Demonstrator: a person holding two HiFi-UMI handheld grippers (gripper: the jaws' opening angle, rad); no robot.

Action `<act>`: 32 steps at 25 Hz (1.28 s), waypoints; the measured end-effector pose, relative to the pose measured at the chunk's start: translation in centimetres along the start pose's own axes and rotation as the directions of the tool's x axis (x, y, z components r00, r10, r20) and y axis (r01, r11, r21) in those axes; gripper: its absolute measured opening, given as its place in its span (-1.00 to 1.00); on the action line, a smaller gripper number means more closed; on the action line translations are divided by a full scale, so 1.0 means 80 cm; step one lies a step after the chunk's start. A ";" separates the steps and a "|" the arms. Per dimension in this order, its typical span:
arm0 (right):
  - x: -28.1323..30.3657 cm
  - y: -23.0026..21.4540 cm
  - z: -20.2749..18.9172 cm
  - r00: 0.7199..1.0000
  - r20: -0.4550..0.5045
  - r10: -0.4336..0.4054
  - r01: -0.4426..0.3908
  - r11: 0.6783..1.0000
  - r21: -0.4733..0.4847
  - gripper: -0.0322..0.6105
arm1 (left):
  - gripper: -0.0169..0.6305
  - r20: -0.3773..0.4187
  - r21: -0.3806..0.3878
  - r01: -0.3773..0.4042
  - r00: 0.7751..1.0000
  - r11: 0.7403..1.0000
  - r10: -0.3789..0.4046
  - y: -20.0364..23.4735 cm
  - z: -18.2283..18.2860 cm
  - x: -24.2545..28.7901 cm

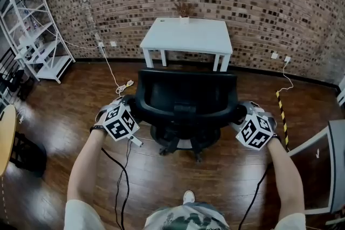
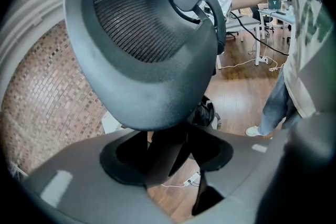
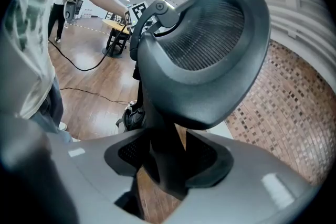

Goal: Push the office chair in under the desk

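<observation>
The black office chair (image 1: 186, 99) stands with its back to me on the wooden floor, a short way in front of the white desk (image 1: 186, 35) at the brick wall. My left gripper (image 1: 133, 110) grips the left edge of the backrest, and my right gripper (image 1: 240, 117) grips the right edge. In the left gripper view the mesh backrest (image 2: 142, 44) fills the frame and its dark frame edge sits clamped in the left gripper (image 2: 168, 160). The right gripper view mirrors this: the right gripper (image 3: 168, 165) is shut on the backrest (image 3: 210, 55) edge.
A small vase with dry stems (image 1: 184, 12) stands at the desk's back edge. A white shelf rack (image 1: 38, 35) is at the left wall. Cables and a power strip (image 1: 119, 86) lie left of the chair, and striped tape (image 1: 281, 110) lies on its right. A grey table (image 1: 335, 159) stands at my right.
</observation>
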State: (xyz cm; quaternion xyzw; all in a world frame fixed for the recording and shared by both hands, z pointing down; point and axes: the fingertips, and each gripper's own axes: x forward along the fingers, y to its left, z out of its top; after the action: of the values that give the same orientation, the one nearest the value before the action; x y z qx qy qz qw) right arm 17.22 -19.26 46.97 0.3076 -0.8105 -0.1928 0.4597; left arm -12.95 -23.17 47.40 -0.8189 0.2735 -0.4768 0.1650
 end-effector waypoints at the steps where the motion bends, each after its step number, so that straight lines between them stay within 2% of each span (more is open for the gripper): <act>1: 0.004 -0.004 -0.002 1.000 0.004 0.000 0.000 1.000 -0.003 -0.24 | -0.13 -0.003 -0.003 0.000 1.000 1.000 0.000 0.003 0.001 0.005; 12: 0.038 -0.049 -0.012 1.000 0.019 0.016 -0.015 1.000 -0.027 -0.24 | -0.12 0.005 -0.022 -0.017 1.000 1.000 0.017 0.043 0.009 0.041; 32: 0.131 -0.167 -0.037 1.000 -0.002 0.000 0.000 1.000 0.001 -0.22 | -0.12 0.041 -0.005 -0.054 0.998 0.999 0.054 0.148 0.029 0.135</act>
State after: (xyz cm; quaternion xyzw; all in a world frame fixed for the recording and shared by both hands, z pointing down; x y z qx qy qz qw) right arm 19.99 -36.27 47.04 0.3078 -0.8103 -0.1920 0.4603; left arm -10.13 -39.08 47.44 -0.8213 0.2930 -0.4544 0.1819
